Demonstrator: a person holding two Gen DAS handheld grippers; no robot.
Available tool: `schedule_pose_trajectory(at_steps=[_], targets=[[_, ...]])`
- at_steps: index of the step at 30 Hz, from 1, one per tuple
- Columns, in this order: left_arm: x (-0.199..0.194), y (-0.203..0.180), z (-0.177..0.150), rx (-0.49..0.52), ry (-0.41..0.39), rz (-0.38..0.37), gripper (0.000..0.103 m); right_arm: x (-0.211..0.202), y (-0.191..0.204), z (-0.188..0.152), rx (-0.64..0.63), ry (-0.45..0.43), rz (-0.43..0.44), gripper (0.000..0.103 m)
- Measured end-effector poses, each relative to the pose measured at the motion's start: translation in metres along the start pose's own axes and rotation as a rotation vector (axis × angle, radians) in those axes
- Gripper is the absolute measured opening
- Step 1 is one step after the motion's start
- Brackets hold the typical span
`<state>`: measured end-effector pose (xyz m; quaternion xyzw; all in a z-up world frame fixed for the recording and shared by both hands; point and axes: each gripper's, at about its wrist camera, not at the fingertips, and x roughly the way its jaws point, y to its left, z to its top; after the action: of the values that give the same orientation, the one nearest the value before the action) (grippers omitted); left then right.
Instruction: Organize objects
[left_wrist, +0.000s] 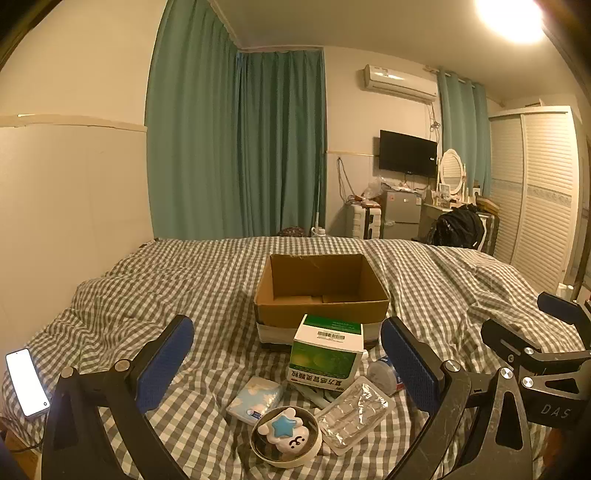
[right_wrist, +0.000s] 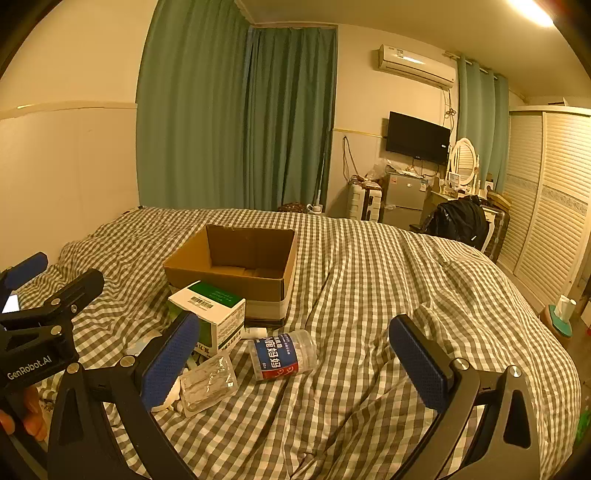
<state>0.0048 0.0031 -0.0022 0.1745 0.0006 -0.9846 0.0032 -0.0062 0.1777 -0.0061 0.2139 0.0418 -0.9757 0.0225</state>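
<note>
checked bed cover (left_wrist: 147, 295) | brown cardboard box (left_wrist: 321, 291) empty, top open | left tool (left_wrist: 288, 354), right tool (right_wrist: 295, 347) both released

Cardboard box (left_wrist: 321, 291) open-topped at frame centre, nothing over its mouth — clear from above. Its near wall is blocked low by the green-and-white carton (left_wrist: 327, 352) leaning against it. Lower centre is crowded: tissue pack (left_wrist: 255, 398), round tin (left_wrist: 284, 437), blister pack (left_wrist: 354, 413) and plastic jar (left_wrist: 384, 373) all close together, little gap between them. In the right wrist view the checked blanket (right_wrist: 369, 295) right of the box and jar lies bare — wide room there. Phone (left_wrist: 27, 382) at the left edge, well apart from the clutter.
</note>
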Motion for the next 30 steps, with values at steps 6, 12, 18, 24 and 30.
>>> schedule_pose_trajectory(at_steps=[6,12,18,24,30], targets=[[0.0001,-0.0031,-0.0009,0.011,0.006,0.005,0.103,0.0033,0.0004,-0.0027,0.004,0.010,0.001,0.103],[0.0022,-0.0040,-0.0033,0.019,0.022,0.009,0.103,0.0055,0.0004,-0.0048,0.002,0.021,0.003,0.103],[0.0027,-0.0046,-0.0042,0.020,0.025,0.008,0.103,0.0058,0.0002,-0.0051,0.002,0.023,0.004,0.103],[0.0034,-0.0054,-0.0056,0.018,0.033,-0.009,0.103,0.0064,0.0016,-0.0068,-0.003,0.025,0.010,0.103],[0.0048,-0.0072,-0.0070,0.020,0.039,-0.014,0.103,0.0094,0.0032,-0.0102,-0.012,0.037,0.011,0.103]])
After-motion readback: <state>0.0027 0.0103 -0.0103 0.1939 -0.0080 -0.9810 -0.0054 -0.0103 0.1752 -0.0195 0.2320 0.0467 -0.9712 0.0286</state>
